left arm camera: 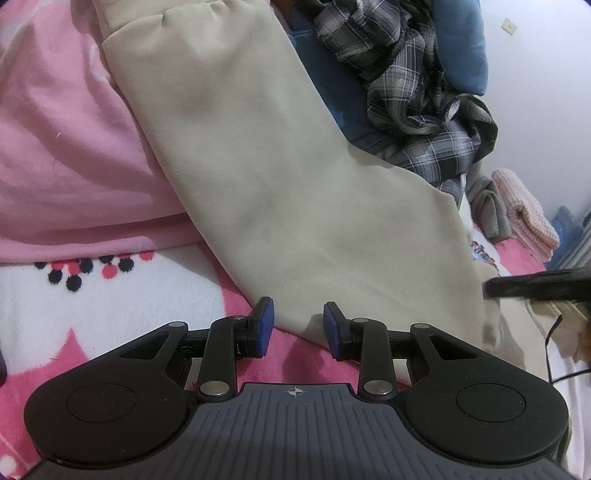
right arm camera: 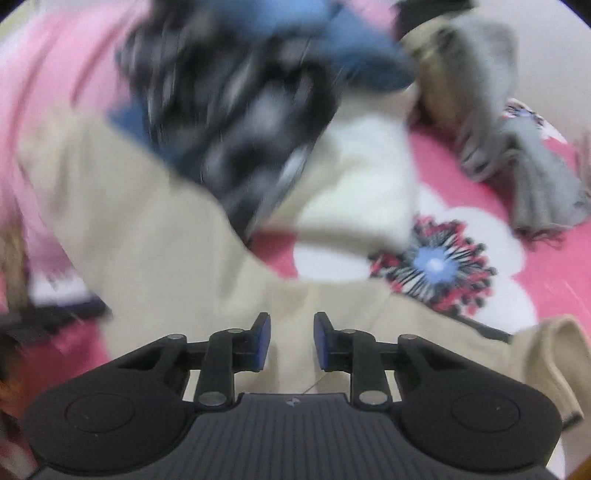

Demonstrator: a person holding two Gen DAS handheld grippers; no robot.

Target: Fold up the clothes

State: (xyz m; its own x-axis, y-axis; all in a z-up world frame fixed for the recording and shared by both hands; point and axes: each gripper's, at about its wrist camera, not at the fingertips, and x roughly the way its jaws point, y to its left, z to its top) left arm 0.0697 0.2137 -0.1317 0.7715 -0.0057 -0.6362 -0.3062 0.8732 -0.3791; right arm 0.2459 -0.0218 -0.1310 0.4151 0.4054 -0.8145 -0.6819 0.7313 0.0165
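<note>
With both the left gripper [left arm camera: 298, 328] and right gripper [right arm camera: 291, 339] narrowly parted and empty, the beige trousers [left arm camera: 258, 166] could bunch instead of being pinched.

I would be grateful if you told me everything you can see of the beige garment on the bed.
The beige garment is plain, soft and fleece-like, probably trousers. One long leg lies flat, slanting across the floral blanket and ending in a gathered cuff at the far end. It overlaps a pink cloth on one side and runs under a plaid shirt on the other. Its near edge lies between the left gripper's parted pads, not pinched. The right gripper hovers open over another part.
</note>
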